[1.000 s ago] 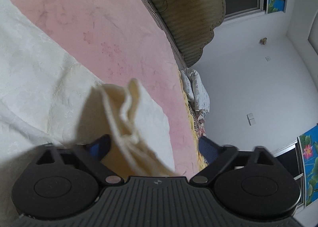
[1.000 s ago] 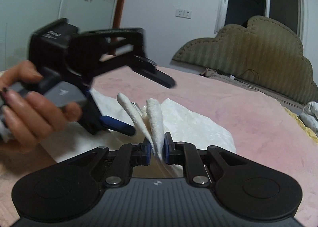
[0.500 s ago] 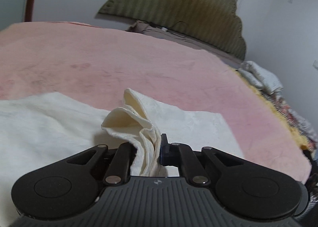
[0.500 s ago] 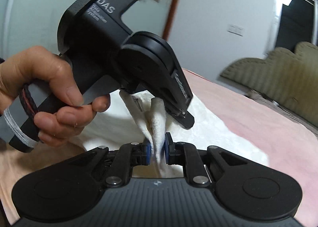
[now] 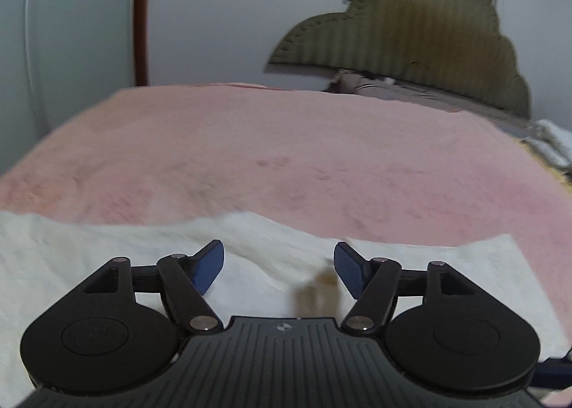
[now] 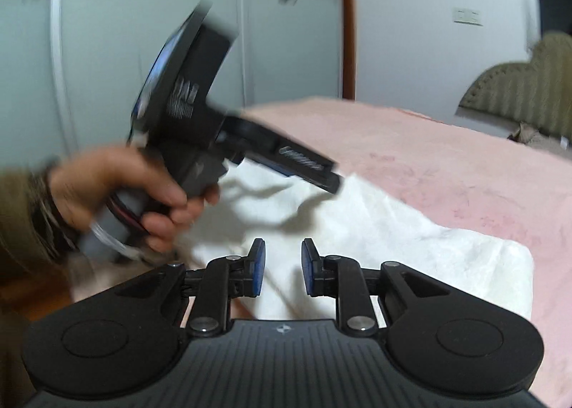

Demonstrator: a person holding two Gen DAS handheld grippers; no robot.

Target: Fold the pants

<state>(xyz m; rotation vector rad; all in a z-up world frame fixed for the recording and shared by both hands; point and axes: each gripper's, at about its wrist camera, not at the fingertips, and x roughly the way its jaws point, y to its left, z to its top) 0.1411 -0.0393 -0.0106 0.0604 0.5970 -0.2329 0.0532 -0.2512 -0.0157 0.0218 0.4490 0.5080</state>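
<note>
The white pants (image 5: pixel 107 257) lie flat in a folded stack on the pink bed cover (image 5: pixel 286 157). In the right wrist view they (image 6: pixel 393 229) stretch from under my fingers to the right. My left gripper (image 5: pixel 279 268) is open and empty, just above the cloth. It also shows in the right wrist view (image 6: pixel 286 165), blurred, held by a hand over the far edge of the pants. My right gripper (image 6: pixel 282 268) is open and empty, a little above the near part of the pants.
A padded olive headboard (image 5: pixel 411 43) stands at the far end of the bed. Crumpled bedding (image 5: pixel 550 147) lies at the right edge. A pale wardrobe (image 6: pixel 143 14) and a brown door frame (image 5: pixel 141 14) stand behind the bed.
Both grippers have let go of the bunched white cloth and opened. The pants now lie flat. The left gripper has swung up and away, still in motion.
</note>
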